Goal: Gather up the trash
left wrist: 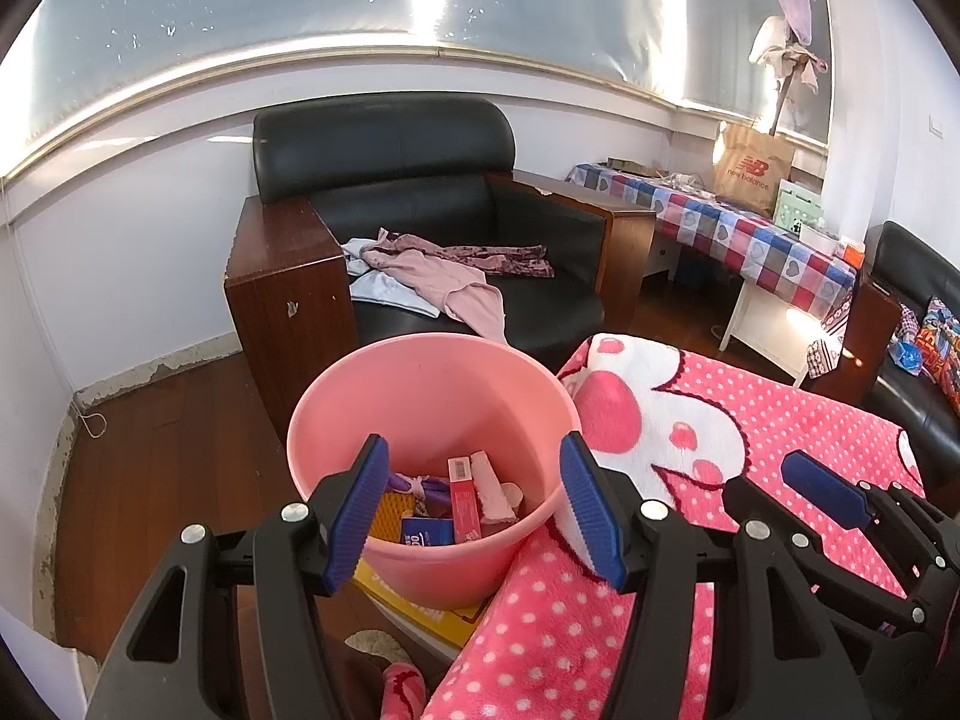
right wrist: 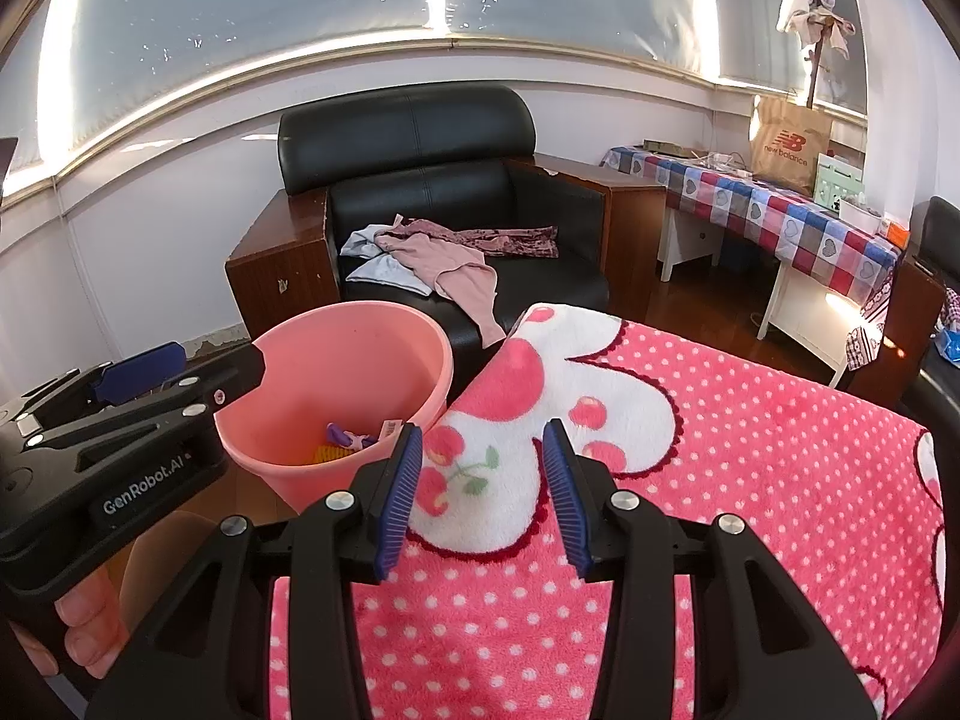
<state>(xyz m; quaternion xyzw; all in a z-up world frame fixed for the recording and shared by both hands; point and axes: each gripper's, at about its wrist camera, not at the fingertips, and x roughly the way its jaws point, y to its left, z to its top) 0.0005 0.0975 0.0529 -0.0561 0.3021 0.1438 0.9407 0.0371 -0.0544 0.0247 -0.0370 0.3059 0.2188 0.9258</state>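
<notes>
The pink bucket [left wrist: 432,420] stands just ahead of and below the left claw [left wrist: 474,510], which hangs released with its jaws spread wide and nothing between them, its right jaw over the edge of the pink dotted blanket [left wrist: 690,480]. Inside the bucket lies the collected trash: a red carton [left wrist: 463,498], a pale pink box [left wrist: 489,483], a blue packet [left wrist: 427,531], something yellow and ribbed [left wrist: 390,516] and a purple wrapper [left wrist: 420,486]. These look light and mostly stiff-sided, cardboard that would crush under a hard squeeze, so each is best taken across its narrow faces; the purple piece seems soft film and would slip unless pinched at a crumpled fold. The bucket itself appears to be thin plastic, light and a little springy, smooth on its wall; its rim, the part nearest the left claw, is the likeliest place to grip, one jaw inside and one outside. The right claw [right wrist: 483,492] stands to the right of the bucket, over the blanket's white cherry patch [right wrist: 480,468], its jaws partly apart and empty. No loose trash shows on the blanket near either claw. The blanket is plush and will bunch if a jaw drags on it. Beyond both claws a black armchair [right wrist: 450,204] holds loose clothes [right wrist: 444,258].
</notes>
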